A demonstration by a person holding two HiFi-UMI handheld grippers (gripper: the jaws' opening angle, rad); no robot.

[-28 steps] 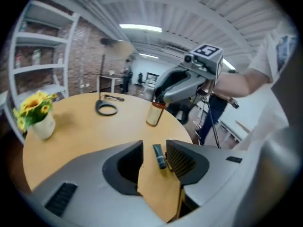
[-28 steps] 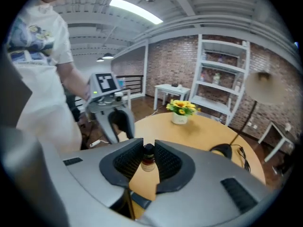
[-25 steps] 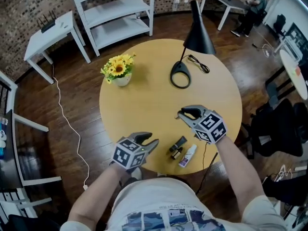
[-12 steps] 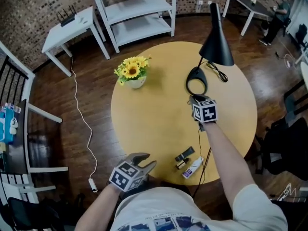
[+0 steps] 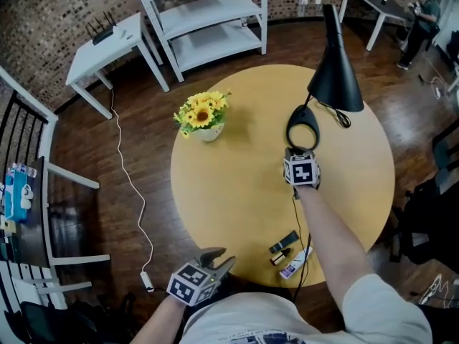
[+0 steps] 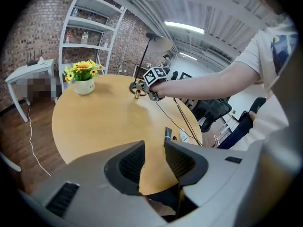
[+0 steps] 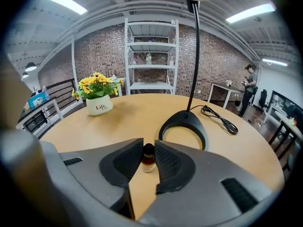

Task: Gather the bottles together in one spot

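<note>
4 bottles: 1 small bottle (image 7: 148, 158) clamped in right gripper (image 5: 295, 153) jaws by lamp (image 5: 336, 77) base, other 3 bottles (image 5: 285, 241) grouped at desk (image 5: 237, 185) near edge; left gripper (image 6: 154, 149) jaws narrow gap, empty; 1 pot (image 5: 209, 132) holds flowers (image 5: 202, 111).

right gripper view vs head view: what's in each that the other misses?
Only right gripper view: a small dark-capped bottle at the jaw tips of the right gripper; the head view loses it behind the marker cube. Only head view: the bottle cluster at the near edge of the table, and the left gripper. Both: yellow flowers, lamp base, white shelf.
</note>
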